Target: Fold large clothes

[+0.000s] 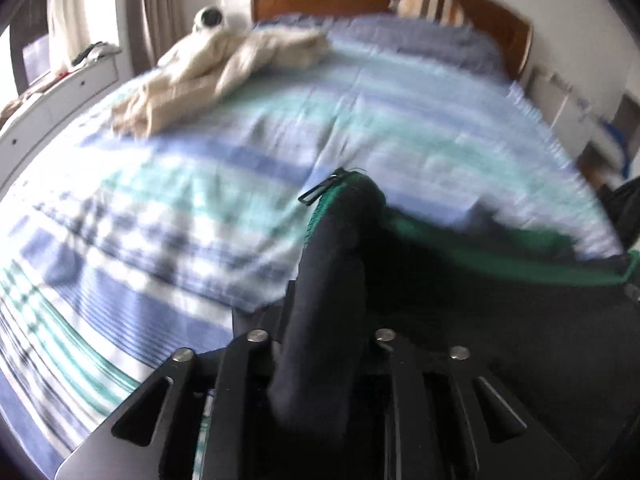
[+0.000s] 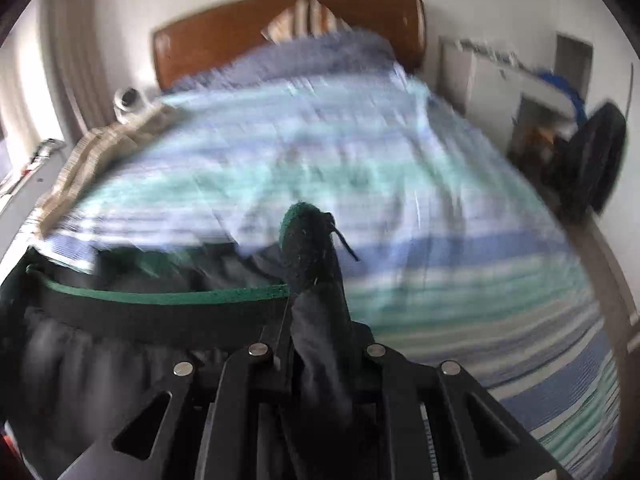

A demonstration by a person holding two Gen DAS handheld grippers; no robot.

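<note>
A dark navy garment (image 1: 480, 320) with a green inner edge and a zipper hangs over the foot of the striped bed. My left gripper (image 1: 324, 300) is shut on a bunched fold of the garment, whose zipper pull (image 1: 316, 192) sticks out past the fingers. In the right wrist view my right gripper (image 2: 316, 312) is shut on another bunched end of the same dark garment (image 2: 140, 320), and a green-edged band (image 2: 160, 296) stretches away to the left. Cloth hides the fingertips of both grippers.
The bed's blue, white and green striped cover (image 1: 240, 140) fills both views. A beige garment (image 1: 216, 76) lies crumpled at its far left, by a white round object (image 1: 208, 18). A wooden headboard (image 2: 224, 32) and pillow stand at the far end; white furniture flanks both sides.
</note>
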